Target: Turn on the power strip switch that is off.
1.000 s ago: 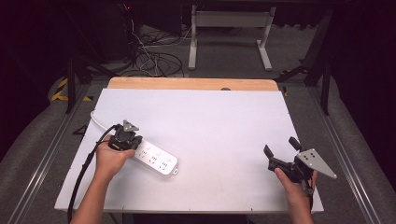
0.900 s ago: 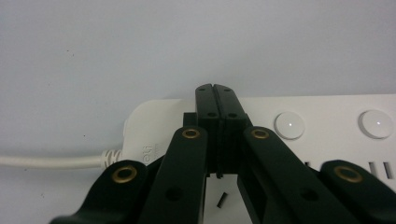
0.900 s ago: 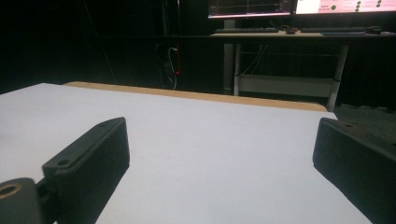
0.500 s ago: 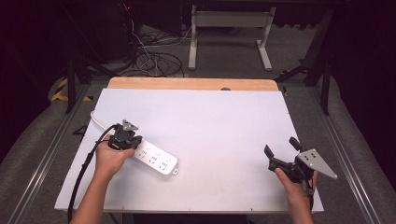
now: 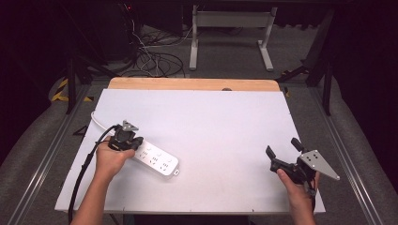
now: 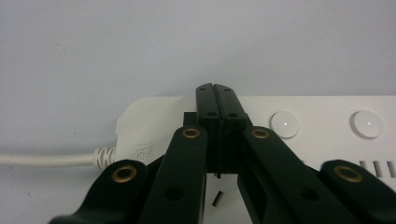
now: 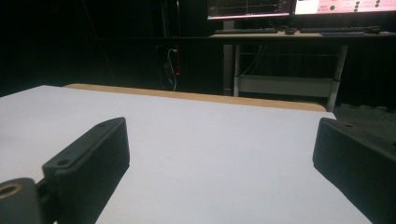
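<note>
A white power strip (image 5: 157,160) lies slantwise on the white table (image 5: 211,117) at the front left, its white cord (image 5: 96,119) running off to the left edge. My left gripper (image 5: 126,138) is over the cord end of the strip. In the left gripper view its jaws are shut tight, tips (image 6: 215,93) down on the power strip (image 6: 327,121) near the cord (image 6: 46,158), with nothing between them. Round buttons (image 6: 284,124) sit just right of the tips. My right gripper (image 5: 281,146) rests at the front right with jaws wide open (image 7: 219,154) over bare table.
A wooden strip (image 5: 187,84) borders the table's far edge. Beyond it, on the floor, stand a metal frame (image 5: 230,18) and a tangle of cables (image 5: 155,56). Lit monitors (image 7: 252,7) stand on a desk far behind.
</note>
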`<action>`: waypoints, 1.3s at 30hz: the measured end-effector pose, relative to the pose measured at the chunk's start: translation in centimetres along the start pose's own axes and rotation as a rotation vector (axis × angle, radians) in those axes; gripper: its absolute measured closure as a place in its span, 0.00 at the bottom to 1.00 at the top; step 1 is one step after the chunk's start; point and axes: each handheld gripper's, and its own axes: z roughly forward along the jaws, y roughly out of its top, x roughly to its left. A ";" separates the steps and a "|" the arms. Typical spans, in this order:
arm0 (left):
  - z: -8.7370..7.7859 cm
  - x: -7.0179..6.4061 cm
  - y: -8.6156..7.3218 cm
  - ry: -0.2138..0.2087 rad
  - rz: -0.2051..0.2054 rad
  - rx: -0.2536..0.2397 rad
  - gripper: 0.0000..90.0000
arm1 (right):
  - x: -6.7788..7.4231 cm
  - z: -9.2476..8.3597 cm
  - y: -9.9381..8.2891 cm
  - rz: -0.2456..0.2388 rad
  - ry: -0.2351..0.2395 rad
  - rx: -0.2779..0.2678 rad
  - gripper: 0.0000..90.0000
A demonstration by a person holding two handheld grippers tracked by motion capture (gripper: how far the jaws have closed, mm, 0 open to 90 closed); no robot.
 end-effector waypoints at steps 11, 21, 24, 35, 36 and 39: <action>0.1 -0.2 -0.1 0.028 0.011 -0.006 1.00 | -0.1 -0.1 0.0 -0.001 -0.002 -0.003 0.05; 0.1 0.1 0.2 -0.002 -0.011 0.019 1.00 | -0.2 -0.2 0.0 0.003 -0.006 -0.008 0.05; 0.1 0.1 0.1 -0.002 -0.022 0.019 1.00 | -0.1 -0.2 0.0 0.008 -0.004 0.000 0.05; 0.1 0.1 0.2 -0.002 -0.017 0.020 1.00 | -0.1 -0.1 0.0 0.001 -0.005 0.001 0.05; 0.1 0.1 0.2 -0.002 -0.017 0.021 1.00 | -0.1 -0.1 0.0 0.001 -0.006 0.000 0.05; 0.1 0.2 0.2 -0.005 -0.014 0.021 1.00 | -0.1 -0.1 0.0 0.002 -0.004 0.000 0.05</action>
